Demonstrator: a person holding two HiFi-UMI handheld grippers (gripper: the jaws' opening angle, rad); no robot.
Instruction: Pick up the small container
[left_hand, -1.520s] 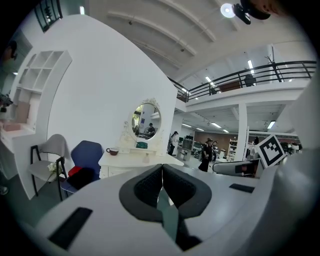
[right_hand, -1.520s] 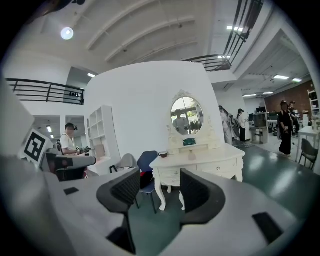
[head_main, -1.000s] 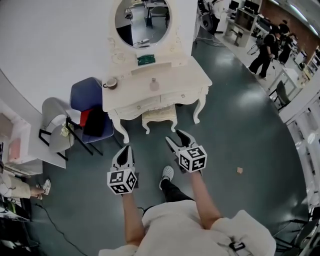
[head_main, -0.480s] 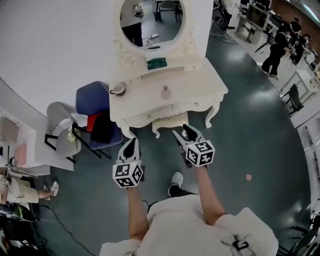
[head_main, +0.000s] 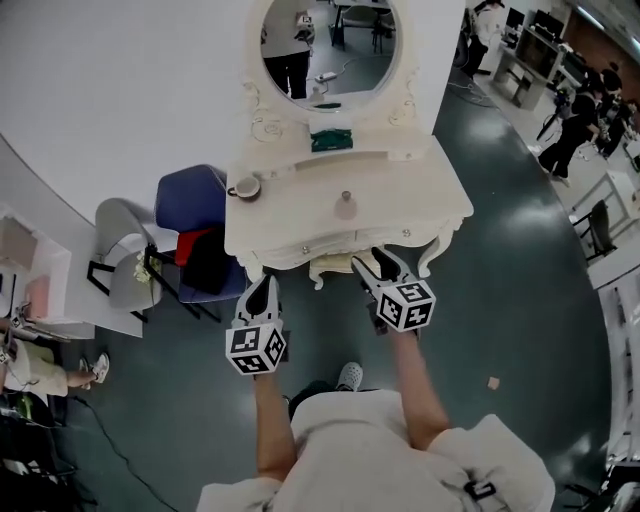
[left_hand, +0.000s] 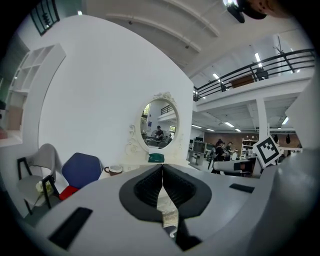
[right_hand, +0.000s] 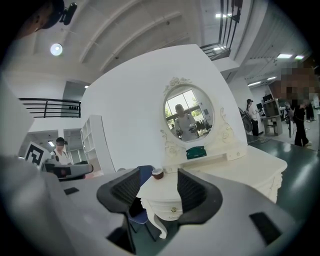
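Note:
A small pale container (head_main: 346, 205) with a knob lid stands in the middle of the cream dressing table (head_main: 420, 200). My right gripper (head_main: 378, 262) is open at the table's front edge, just short of the container, with nothing between its jaws. My left gripper (head_main: 262, 290) is shut and empty, below the table's front left corner. In the left gripper view the left gripper (left_hand: 162, 167) has its jaws pressed together. In the right gripper view the right gripper (right_hand: 159, 185) frames the table's left corner; the container is hidden there.
A brown cup (head_main: 244, 188) sits at the table's left end and a green box (head_main: 330, 140) under the oval mirror (head_main: 326, 45). A stool (head_main: 335, 268) is tucked under the table. A blue chair (head_main: 190, 200) and a grey chair (head_main: 120, 255) stand to the left.
The person has walked up to the dressing table. Both grippers have moved from over the open floor to the table's front edge. Their jaws look unchanged.

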